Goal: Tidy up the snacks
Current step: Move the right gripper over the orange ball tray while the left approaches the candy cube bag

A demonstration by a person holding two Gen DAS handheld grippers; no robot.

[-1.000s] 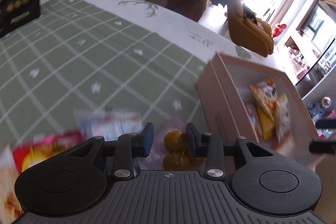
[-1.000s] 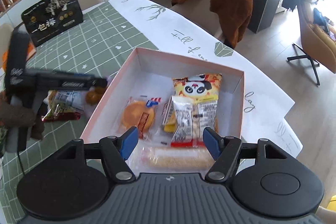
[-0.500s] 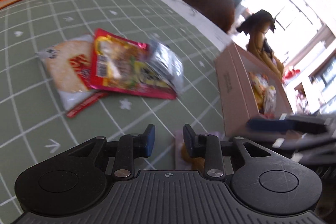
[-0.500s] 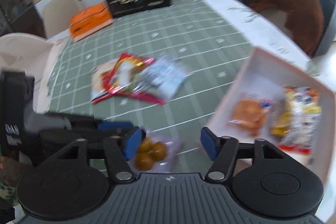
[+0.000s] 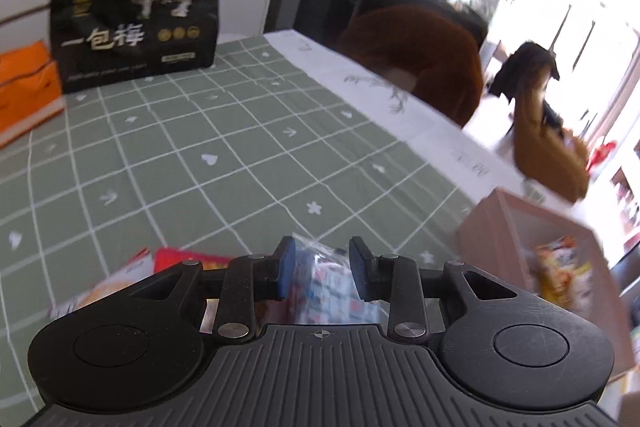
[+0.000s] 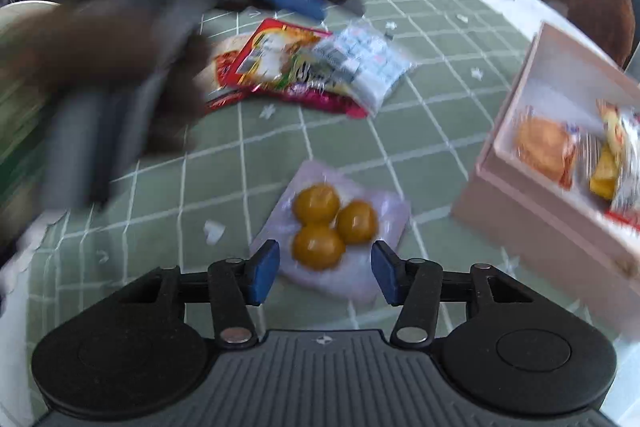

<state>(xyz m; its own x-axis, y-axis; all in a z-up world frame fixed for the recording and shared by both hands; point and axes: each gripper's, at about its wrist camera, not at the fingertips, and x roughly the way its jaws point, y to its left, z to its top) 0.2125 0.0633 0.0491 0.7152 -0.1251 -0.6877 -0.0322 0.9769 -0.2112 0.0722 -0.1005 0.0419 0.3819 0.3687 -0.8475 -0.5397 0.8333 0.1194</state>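
A clear packet of three yellow balls [image 6: 332, 223] lies flat on the green checked cloth. My right gripper [image 6: 324, 275] hangs just over its near end. Its jaws are closing with the packet's edge between the tips, and the pads are not pressing on it. My left gripper [image 5: 323, 267] is narrowly open above a white-and-blue packet [image 5: 332, 291]. That packet [image 6: 360, 63] rests on a red packet [image 6: 280, 67] in a small pile. In the right wrist view the left gripper is a dark blur, with one blue finger [image 6: 296, 4] beyond the pile.
A pink box [image 6: 504, 187] with several snack packets stands at the right and shows again as the pink box [image 5: 488, 227]. A black bag [image 5: 136, 27] and an orange box [image 5: 24, 91] stand at the table's far end. A brown-draped chair [image 5: 412, 55] is beyond the white table edge.
My right gripper swung from over the pink box to over the yellow-ball packet, its jaws narrowing. My left gripper left that packet and moved over the pile, its jaws a little narrower.
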